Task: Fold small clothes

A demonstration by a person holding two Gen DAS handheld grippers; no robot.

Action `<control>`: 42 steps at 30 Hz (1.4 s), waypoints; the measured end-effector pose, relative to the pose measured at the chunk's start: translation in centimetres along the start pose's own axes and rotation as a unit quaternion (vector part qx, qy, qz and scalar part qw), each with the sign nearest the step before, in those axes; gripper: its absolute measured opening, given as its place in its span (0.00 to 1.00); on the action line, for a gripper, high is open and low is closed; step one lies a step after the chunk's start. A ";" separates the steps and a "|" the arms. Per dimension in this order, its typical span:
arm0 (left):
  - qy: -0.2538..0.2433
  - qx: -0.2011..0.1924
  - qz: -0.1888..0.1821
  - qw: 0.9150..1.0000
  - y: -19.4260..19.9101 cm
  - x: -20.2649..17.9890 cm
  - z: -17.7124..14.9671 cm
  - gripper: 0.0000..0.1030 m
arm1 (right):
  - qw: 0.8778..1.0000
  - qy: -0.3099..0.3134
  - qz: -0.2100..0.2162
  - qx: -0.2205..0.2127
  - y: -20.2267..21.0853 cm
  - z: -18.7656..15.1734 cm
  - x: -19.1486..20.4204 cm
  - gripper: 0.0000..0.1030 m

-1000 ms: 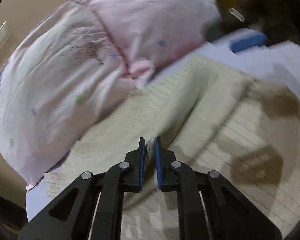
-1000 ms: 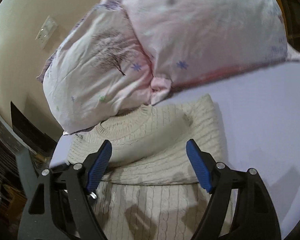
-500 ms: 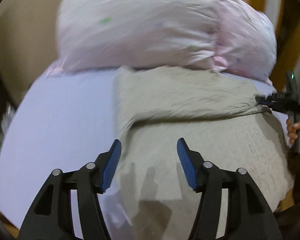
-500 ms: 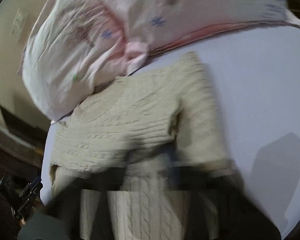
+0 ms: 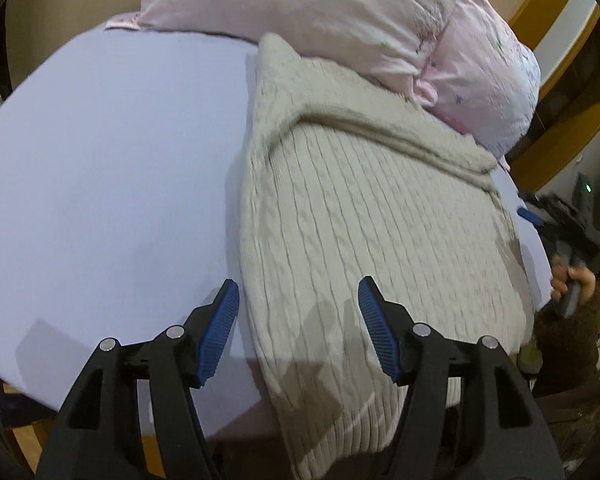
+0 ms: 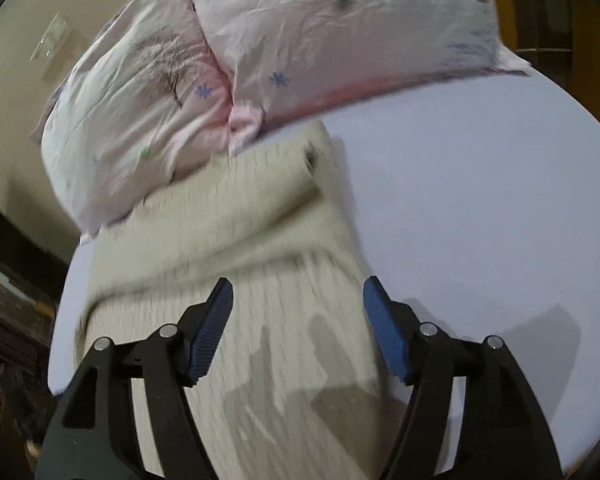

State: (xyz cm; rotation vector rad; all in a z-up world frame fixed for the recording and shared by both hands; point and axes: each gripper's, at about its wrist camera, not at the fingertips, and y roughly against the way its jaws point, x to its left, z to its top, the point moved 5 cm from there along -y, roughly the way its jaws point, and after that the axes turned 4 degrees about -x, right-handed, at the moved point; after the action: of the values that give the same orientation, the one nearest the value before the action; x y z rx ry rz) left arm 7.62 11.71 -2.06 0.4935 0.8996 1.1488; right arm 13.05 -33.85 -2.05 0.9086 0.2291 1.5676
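So your left gripper (image 5: pixel 298 330) has its jaws spread wide with nothing between them, hanging over the near left edge of the cream cable-knit sweater (image 5: pixel 372 224). Left of that edge it's just bare lavender bed sheet (image 5: pixel 100 160). The sweater lies flat on the bed, one sleeve (image 5: pixel 384 128) folded across the upper part of the body, and its top edge is tucked right up against the two pink pillows (image 5: pixel 340 8) at the head of the bed. Over at the far right of the left wrist view you can see your right hand (image 5: pixel 576 280) wrapped around the other tool's handle, just off the sweater's right side.

Your right gripper (image 6: pixel 298 328) is the same deal: jaws wide apart, holding nothing, poised above the sweater's lower right part (image 6: pixel 260 280). That view is a bit motion-blurred, so the knit detail is mushy. Right of the sweater, more bare sheet (image 6: pixel 480 200).
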 end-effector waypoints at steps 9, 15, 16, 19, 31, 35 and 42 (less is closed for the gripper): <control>-0.052 -0.001 0.008 0.999 1.7 -2.8 -4.2 0.56 | 0.993 -0.051 0.082 0.060 5.0 -10.2 -3.2 0.35; -0.051 0.009 -0.017 0.999 1.6 -4.1 -5.5 0.12 | 0.971 -0.082 0.198 0.102 4.7 -13.3 -1.2 0.07; -0.049 0.010 -0.020 0.999 1.5 -4.1 -5.4 0.11 | 0.968 -0.089 0.215 0.097 4.7 -13.1 -1.1 0.07; -0.042 -0.002 -0.062 0.997 1.9 -4.6 -3.5 0.09 | 0.956 -0.097 0.269 0.058 6.0 -10.3 -0.1 0.06; 0.029 -0.140 0.003 0.990 -4.9 -0.4 20.1 0.09 | 0.949 -0.176 0.245 -0.096 -4.0 12.1 -0.2 0.06; 0.083 -0.060 0.033 0.994 -13.4 2.1 22.8 0.10 | 0.956 -0.258 0.135 -0.038 -12.8 12.6 -2.5 0.16; 0.135 -0.088 -0.037 0.986 -11.2 4.1 23.5 0.66 | 0.936 -0.232 0.217 -0.150 -10.5 14.8 -2.0 0.86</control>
State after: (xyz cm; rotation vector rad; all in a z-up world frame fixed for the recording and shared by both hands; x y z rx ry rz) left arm 33.60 13.90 1.54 0.1599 1.0280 1.2330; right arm 30.55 -38.37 0.56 1.0999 -0.5688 1.6685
